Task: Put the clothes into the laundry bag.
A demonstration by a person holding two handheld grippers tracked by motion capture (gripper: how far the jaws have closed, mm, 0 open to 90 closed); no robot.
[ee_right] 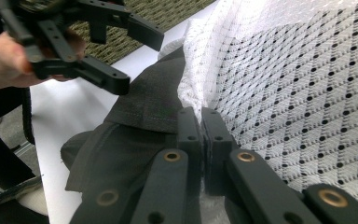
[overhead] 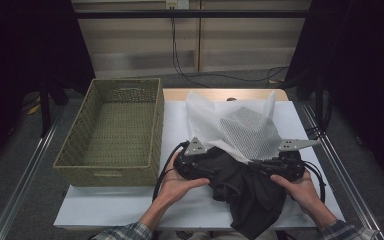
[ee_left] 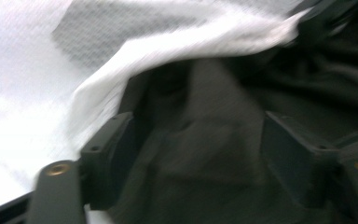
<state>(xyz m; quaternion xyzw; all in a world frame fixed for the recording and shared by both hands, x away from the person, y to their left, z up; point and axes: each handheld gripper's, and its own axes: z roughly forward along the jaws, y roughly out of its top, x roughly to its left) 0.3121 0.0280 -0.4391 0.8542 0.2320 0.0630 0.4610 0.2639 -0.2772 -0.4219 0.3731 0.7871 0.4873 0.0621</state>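
At the left of the high view stands a rectangular olive-green woven basket (overhead: 111, 134), with nothing visible inside it; it sits just beside the white table surface (overhead: 175, 120) and apart from the work.

Right of it, in the lower middle of the frame, the left gripper (overhead: 196, 161) rests at the near left edge of the crumpled dark grey cloth garment (overhead: 247, 192). In the left gripper view its jaws stand apart with the dark fabric lying between them, and the pads do not appear to press on it.

Above the garment, at centre frame, is the white mesh laundry bag (overhead: 240, 127), its mouth facing the person and draped over the garment's far part. The garment looks only partly inside, most of it hanging toward the table's near edge.

At lower right, the right gripper (ee_right: 201, 122) is clamped tight on the bag's white rim.

To do this step well, the right gripper should probably hold the rim lifted and taut, while the left takes a fresh bite of loose cloth and pushes it deep inside, without catching the mesh.
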